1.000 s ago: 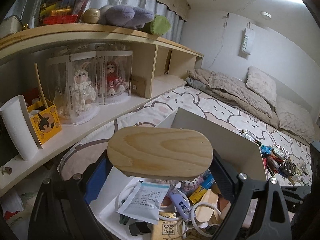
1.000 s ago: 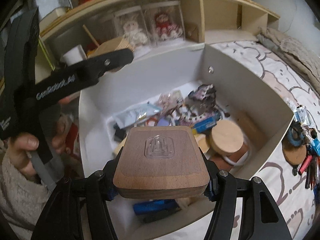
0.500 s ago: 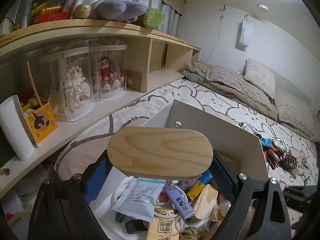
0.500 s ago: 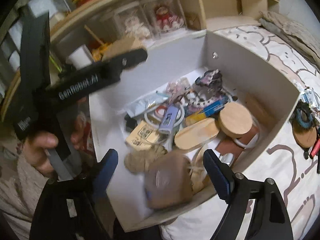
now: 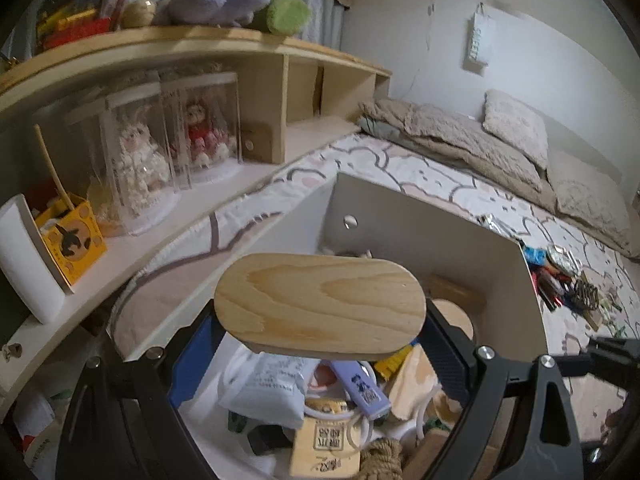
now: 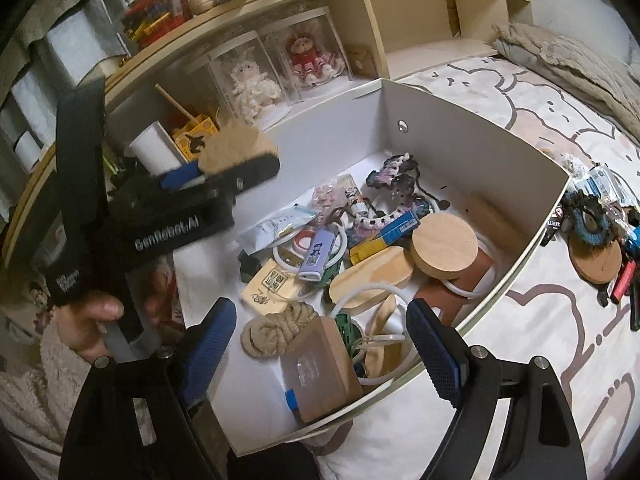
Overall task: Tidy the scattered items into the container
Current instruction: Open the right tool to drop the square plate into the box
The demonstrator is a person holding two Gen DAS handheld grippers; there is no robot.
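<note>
My left gripper (image 5: 320, 336) is shut on an oval pale wooden board (image 5: 320, 304) and holds it above the white box (image 5: 420, 216). The same gripper (image 6: 224, 160) shows at the left of the right wrist view, over the box's left wall. My right gripper (image 6: 320, 344) is open and empty above the near end of the box (image 6: 480, 152). A square brown wooden block (image 6: 320, 368) lies tilted in the box's near corner, beside a coil of rope (image 6: 276, 328). Scattered items (image 6: 600, 232) lie on the bed right of the box.
The box holds several items: a round wooden lid (image 6: 446, 246), an oval board (image 6: 372, 280), a purple device (image 6: 318, 252), a white pouch (image 6: 272, 228). A wooden shelf (image 5: 200, 40) with boxed dolls (image 5: 140, 160) runs along the left. Pillows (image 5: 516, 128) lie far back.
My right gripper opened and dropped the square brown block into the box's near corner. My left gripper moved further over the box with the oval board.
</note>
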